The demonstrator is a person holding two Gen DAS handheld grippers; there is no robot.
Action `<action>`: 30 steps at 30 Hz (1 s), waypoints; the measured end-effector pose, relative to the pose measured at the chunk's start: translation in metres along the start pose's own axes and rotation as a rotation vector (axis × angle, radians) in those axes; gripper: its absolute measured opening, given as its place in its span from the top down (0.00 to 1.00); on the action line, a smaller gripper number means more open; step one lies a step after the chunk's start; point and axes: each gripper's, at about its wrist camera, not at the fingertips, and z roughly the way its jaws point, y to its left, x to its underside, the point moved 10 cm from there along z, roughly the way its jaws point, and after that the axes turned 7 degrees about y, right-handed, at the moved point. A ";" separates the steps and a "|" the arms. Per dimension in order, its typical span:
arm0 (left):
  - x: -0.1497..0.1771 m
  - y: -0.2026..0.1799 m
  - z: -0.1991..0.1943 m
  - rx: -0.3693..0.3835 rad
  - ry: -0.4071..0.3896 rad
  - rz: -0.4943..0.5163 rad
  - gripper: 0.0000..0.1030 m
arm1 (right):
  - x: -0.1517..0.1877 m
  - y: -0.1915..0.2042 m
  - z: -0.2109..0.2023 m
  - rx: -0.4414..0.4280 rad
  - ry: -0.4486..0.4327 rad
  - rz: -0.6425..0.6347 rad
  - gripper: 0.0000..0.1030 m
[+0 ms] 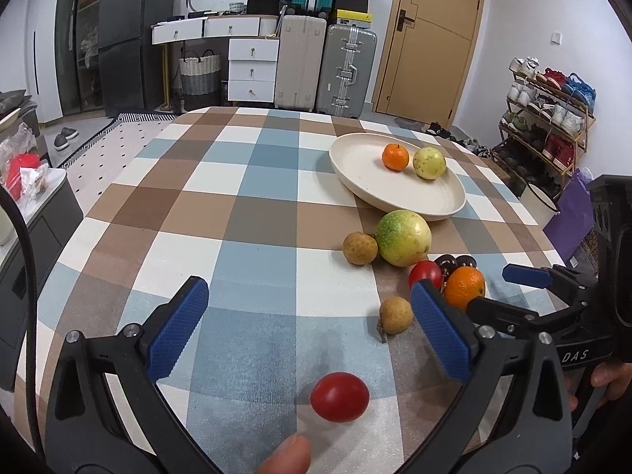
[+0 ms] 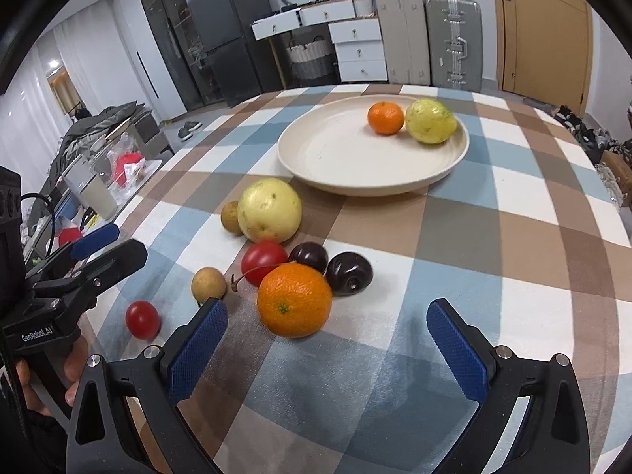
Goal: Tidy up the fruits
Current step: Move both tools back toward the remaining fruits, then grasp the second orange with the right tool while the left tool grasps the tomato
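Observation:
A cream plate [image 1: 399, 193] [image 2: 335, 158] holds a small orange [image 1: 395, 157] [image 2: 386, 118] and a yellow-green fruit [image 1: 429, 162] [image 2: 430, 120]. On the checked cloth lie a large green-yellow fruit [image 1: 403, 238] [image 2: 269, 210], two brown longans [image 1: 360, 248] [image 1: 396, 315], a red tomato [image 2: 264, 260], an orange [image 2: 294, 299], two dark plums [image 2: 349, 273] and a small red tomato [image 1: 339, 397] [image 2: 142, 319]. My left gripper [image 1: 312, 328] is open above the small tomato. My right gripper [image 2: 328, 347] is open just behind the orange.
The round table's checked cloth [image 1: 245, 205] drops off at the left and near edges. A side table with cups and bags [image 2: 94, 185] stands left. Suitcases [image 1: 324, 67], drawers and a shoe rack [image 1: 549, 126] line the far wall.

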 end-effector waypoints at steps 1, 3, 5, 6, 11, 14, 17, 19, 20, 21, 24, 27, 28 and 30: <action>0.001 0.000 0.000 -0.007 -0.001 0.004 0.01 | 0.001 0.001 0.002 0.000 0.005 -0.001 0.00; 0.004 0.000 0.003 -0.008 0.021 0.017 0.01 | 0.001 0.003 0.004 -0.001 0.011 -0.007 0.00; 0.008 -0.001 0.006 -0.003 0.044 0.027 0.01 | 0.003 0.005 0.005 0.002 0.017 -0.013 0.00; 0.010 -0.001 0.007 0.002 0.055 0.033 0.01 | 0.003 0.006 0.006 -0.002 0.016 -0.015 0.00; 0.023 0.002 0.012 0.004 0.111 0.039 0.01 | 0.004 0.009 0.007 -0.024 0.020 -0.006 0.02; 0.029 0.006 0.014 0.009 0.128 0.036 0.01 | 0.004 0.011 0.008 -0.028 0.020 -0.011 0.05; 0.035 0.008 0.014 0.036 0.146 0.030 0.01 | 0.005 0.013 0.010 -0.036 0.025 -0.011 0.10; 0.040 0.008 0.013 0.041 0.157 0.037 0.01 | 0.006 0.014 0.011 -0.038 0.030 -0.014 0.15; 0.042 0.008 0.013 0.039 0.165 0.043 0.01 | 0.006 0.015 0.012 -0.037 0.033 -0.017 0.18; 0.044 0.007 0.013 0.037 0.171 0.050 0.01 | 0.007 0.016 0.013 -0.038 0.036 -0.018 0.20; 0.050 0.005 0.013 0.026 0.183 0.077 0.01 | 0.007 0.016 0.012 -0.039 0.034 -0.021 0.25; 0.055 0.002 0.013 0.017 0.198 0.096 0.01 | 0.007 0.017 0.013 -0.040 0.033 -0.022 0.31; 0.056 0.001 0.013 0.018 0.202 0.101 0.01 | 0.007 0.017 0.012 -0.041 0.033 -0.023 0.32; 0.059 -0.001 0.013 0.022 0.208 0.112 0.01 | 0.007 0.017 0.012 -0.045 0.033 -0.023 0.41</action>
